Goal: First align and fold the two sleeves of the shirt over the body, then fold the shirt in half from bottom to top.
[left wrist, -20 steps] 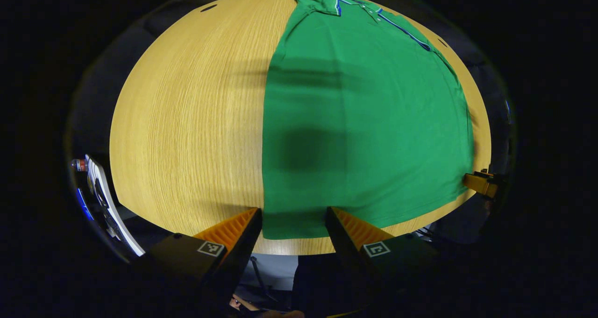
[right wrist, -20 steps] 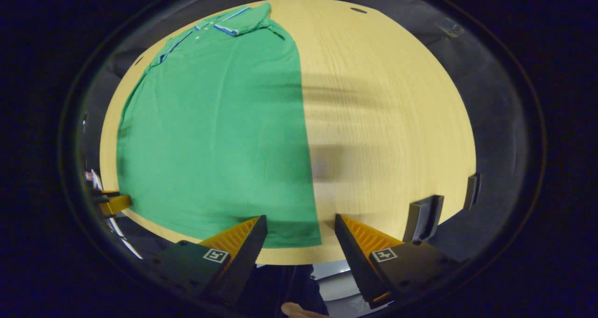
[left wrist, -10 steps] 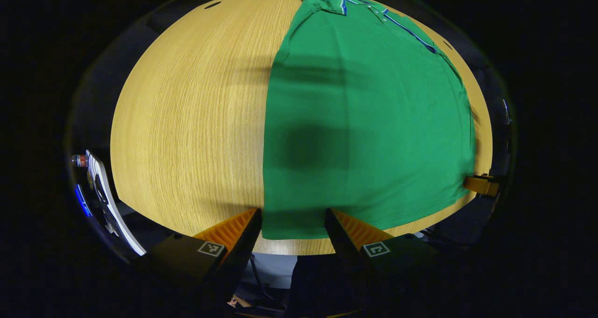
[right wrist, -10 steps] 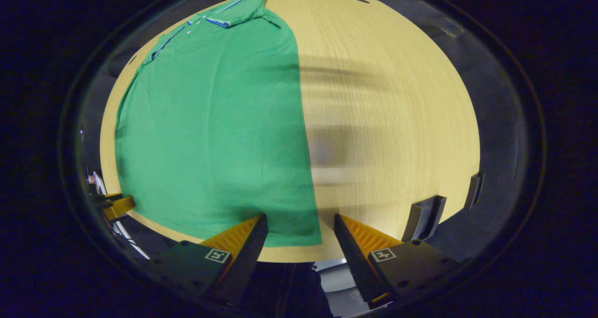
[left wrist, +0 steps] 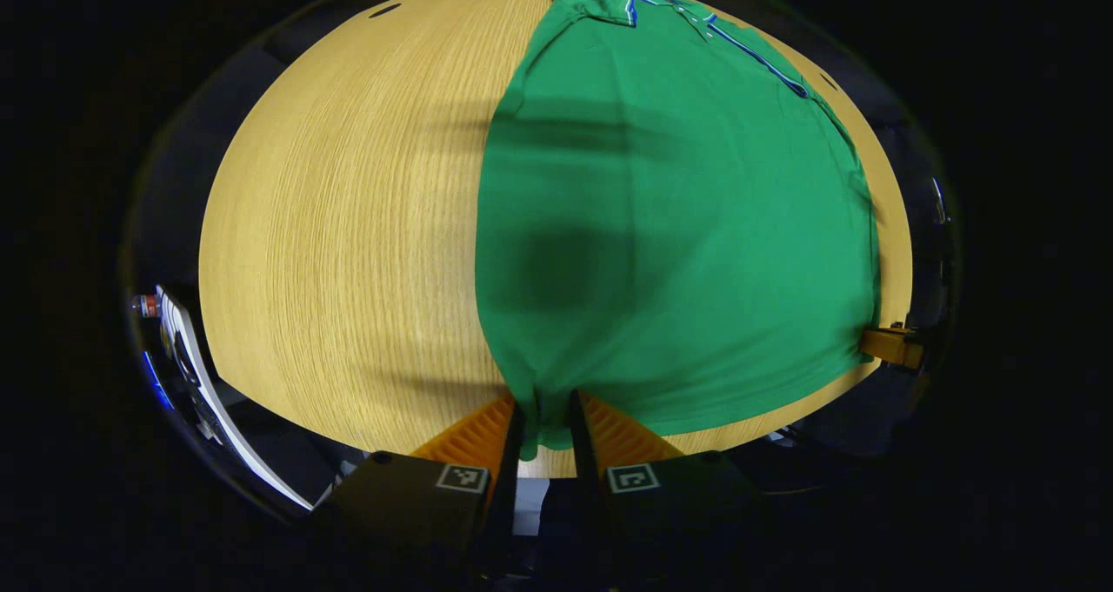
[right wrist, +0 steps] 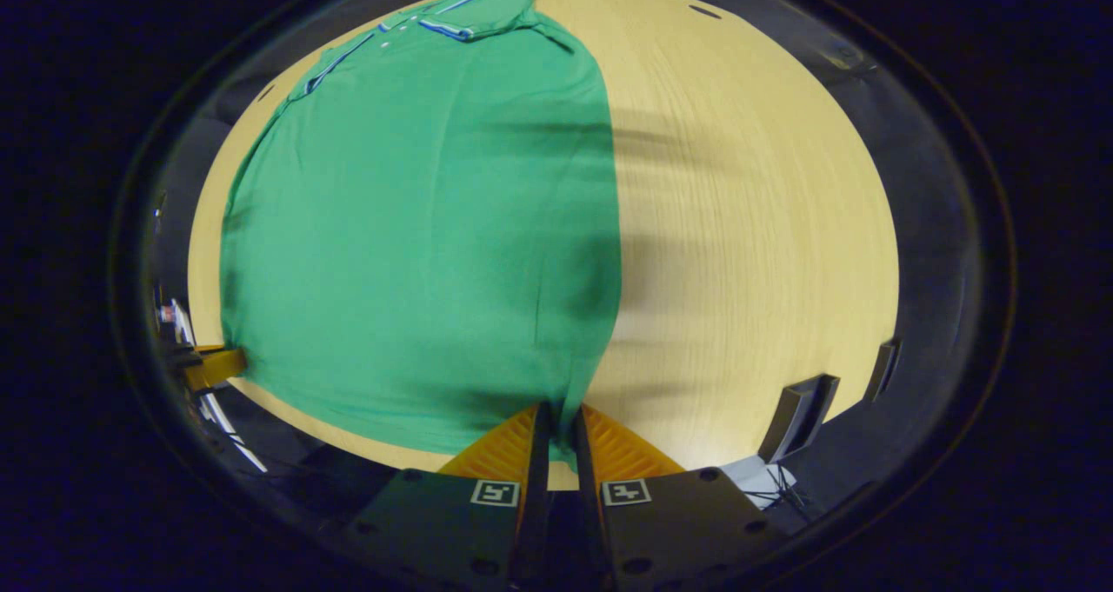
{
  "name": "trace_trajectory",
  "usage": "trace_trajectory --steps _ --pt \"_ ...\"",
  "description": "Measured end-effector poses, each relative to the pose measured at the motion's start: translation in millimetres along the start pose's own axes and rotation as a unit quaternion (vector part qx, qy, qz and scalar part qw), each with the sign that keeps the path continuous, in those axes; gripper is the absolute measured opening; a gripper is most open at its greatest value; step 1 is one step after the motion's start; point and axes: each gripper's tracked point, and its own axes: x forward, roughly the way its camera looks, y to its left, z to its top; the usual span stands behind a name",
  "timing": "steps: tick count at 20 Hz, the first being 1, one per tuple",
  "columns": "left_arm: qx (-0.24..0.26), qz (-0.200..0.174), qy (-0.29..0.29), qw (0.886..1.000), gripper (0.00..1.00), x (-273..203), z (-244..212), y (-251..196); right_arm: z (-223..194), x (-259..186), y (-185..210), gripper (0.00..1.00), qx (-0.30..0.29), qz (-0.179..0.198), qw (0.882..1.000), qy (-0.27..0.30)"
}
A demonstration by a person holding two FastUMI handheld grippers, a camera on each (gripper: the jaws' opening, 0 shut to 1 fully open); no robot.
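Observation:
A green polo shirt (left wrist: 687, 218) lies flat on the wooden table (left wrist: 348, 227), its collar with blue and white trim (left wrist: 696, 27) at the far end and its sleeves folded in over the body. My left gripper (left wrist: 545, 422) is shut on the shirt's bottom left corner, and the cloth bunches up between its fingers. In the right gripper view the shirt (right wrist: 417, 227) spreads to the left, and my right gripper (right wrist: 557, 427) is shut on the bottom right corner of the hem. Each gripper shows small at the edge of the other's view, the right one (left wrist: 891, 345) and the left one (right wrist: 213, 368).
Bare table (right wrist: 756, 227) lies to the outer side of each gripper. A dark chair back (right wrist: 796, 414) stands off the table's near right edge. A white object (left wrist: 187, 357) stands beyond the left edge. Small dark holes (left wrist: 385, 9) sit in the tabletop's far part.
Both grippers were open astride the hem's bottom corners. They have now shut on the cloth, which puckers at each corner.

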Motion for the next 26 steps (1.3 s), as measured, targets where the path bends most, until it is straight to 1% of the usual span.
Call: trace_trajectory --steps 1,2,3,4,6,7,8,9,11,12,13,14,15,16,20,21,24,25,26 --pt "-0.003 -0.008 -0.005 1.0 0.31 1.2 2.7 -3.8 1.1 0.5 0.4 0.17 0.002 0.005 1.0 -0.003" --pt "-0.008 -0.007 -0.006 1.0 0.13 0.2 4.1 -4.9 2.7 4.0 -3.2 0.2 0.011 0.004 1.0 -0.011" --pt "-0.002 -0.003 -0.006 1.0 0.05 0.4 1.7 -5.0 1.2 2.9 -2.6 0.11 0.015 0.009 1.0 -0.011" --pt "0.006 0.001 -0.008 1.0 0.04 0.3 2.2 -5.8 3.2 0.0 -1.2 0.02 0.009 0.009 1.0 -0.011" --pt "0.019 0.009 -0.012 1.0 0.04 2.1 5.4 -7.5 2.7 0.1 -1.3 0.02 -0.003 0.003 1.0 -0.015" --pt "0.025 0.011 -0.015 1.0 0.04 2.6 6.0 -8.3 3.2 0.3 -1.0 0.0 -0.005 -0.001 1.0 -0.016" --pt "0.025 0.011 -0.019 0.999 0.04 2.1 6.3 -9.2 3.3 -0.4 -1.4 0.02 -0.006 -0.005 1.0 -0.016" --pt "0.023 0.006 -0.027 0.999 0.03 1.3 9.2 -11.6 2.8 0.2 -0.7 0.02 -0.01 -0.006 1.0 -0.017" --pt "0.041 -0.011 -0.051 0.998 0.03 0.0 12.9 -20.5 4.6 -1.5 1.6 0.02 -0.018 0.002 0.999 -0.033" --pt "0.046 -0.008 -0.049 0.998 0.03 -0.6 10.1 -18.0 4.3 -2.7 0.9 0.02 -0.019 0.005 0.999 -0.04" --pt "0.042 -0.007 -0.044 0.998 0.03 -1.0 6.0 -15.1 1.2 -5.9 -0.6 0.0 -0.018 0.009 0.999 -0.044" --pt "0.036 -0.013 -0.046 0.998 0.03 -4.9 6.0 -15.2 0.1 -11.7 0.1 0.02 -0.015 0.017 0.999 -0.049" --pt "0.032 -0.014 -0.051 0.998 0.03 -10.1 6.8 -13.4 2.7 -17.8 1.3 0.0 -0.014 0.023 0.998 -0.059" --pt "0.028 -0.019 -0.055 0.998 0.03 -17.6 8.3 -12.7 6.4 -26.3 2.1 0.02 -0.014 0.028 0.997 -0.069" --pt "0.029 -0.02 -0.08 0.996 0.03 -50.3 19.7 -6.0 18.4 -63.3 8.6 0.02 -0.01 0.046 0.994 -0.097" --pt "0.03 -0.02 -0.087 0.996 0.03 -58.0 26.3 -5.8 24.6 -73.5 11.1 0.0 -0.01 0.048 0.993 -0.106" --pt "0.027 -0.024 -0.114 0.993 0.03 -78.5 57.2 -4.9 50.9 -103.4 15.2 0.0 -0.009 0.049 0.989 -0.137" --pt "0.023 -0.024 -0.125 0.992 0.03 -85.1 70.4 -3.1 61.4 -113.2 17.2 0.02 -0.008 0.05 0.988 -0.147" --pt "0.02 -0.024 -0.135 0.99 0.03 -91.2 85.4 -0.9 73.8 -123.0 18.7 0.02 -0.007 0.051 0.986 -0.157"
